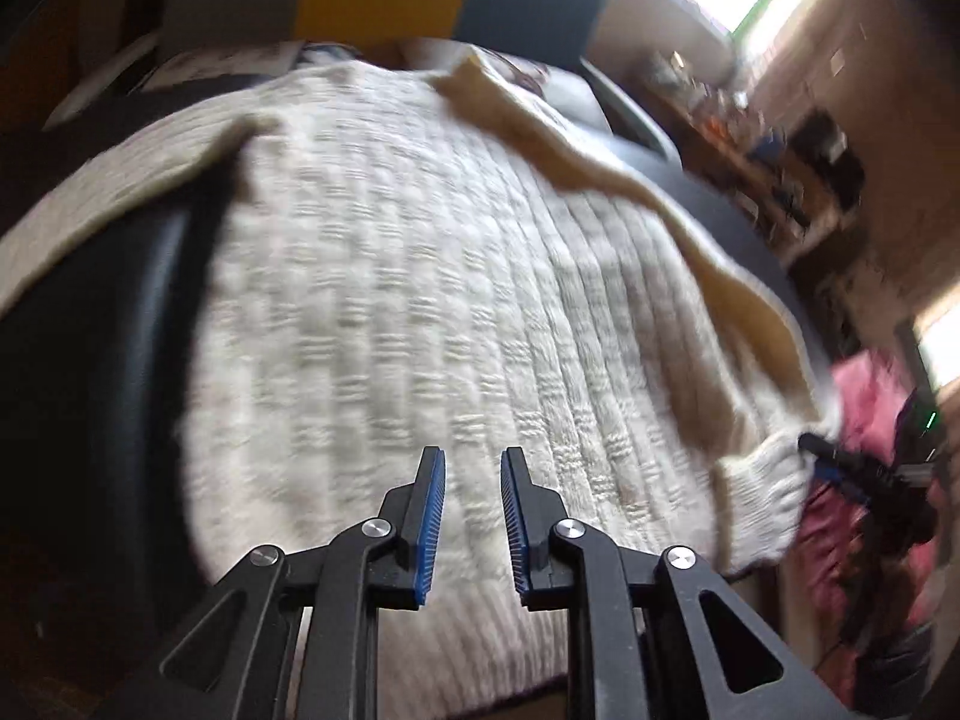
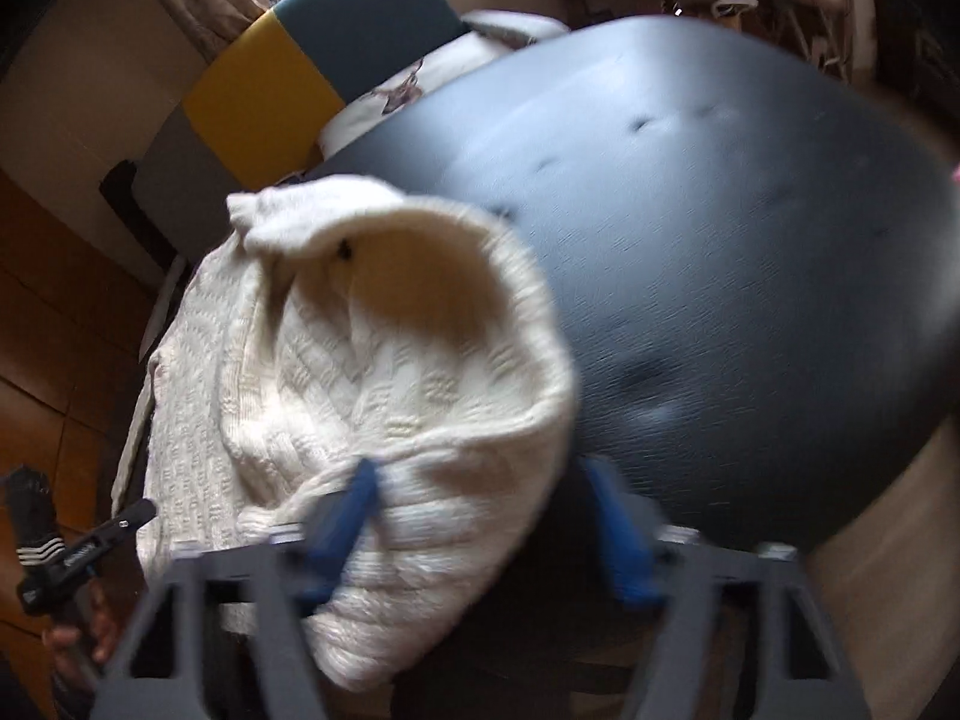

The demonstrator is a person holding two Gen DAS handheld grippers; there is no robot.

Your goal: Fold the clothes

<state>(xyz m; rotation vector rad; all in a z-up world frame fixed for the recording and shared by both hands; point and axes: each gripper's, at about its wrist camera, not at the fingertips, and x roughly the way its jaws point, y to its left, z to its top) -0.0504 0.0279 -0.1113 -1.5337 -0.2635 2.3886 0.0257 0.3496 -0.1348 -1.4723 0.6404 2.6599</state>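
two claws: left claw (image 1: 473, 525) apart above cream knit sweater (image 1: 420, 300); right claw (image 2: 480, 522) apart, cuff (image 2: 420, 516) draped over one finger, sleeve running left toward sweater body.

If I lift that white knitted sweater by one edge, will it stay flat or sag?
The sweater will probably sag: its lifted edge already curls limply over the right tongs. The chunky knit suggests some weight. It may slide on the smooth dark surface.

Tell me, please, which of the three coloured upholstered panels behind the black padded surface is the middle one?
The yellow panel: it sits between the grey panel and the teal panel.
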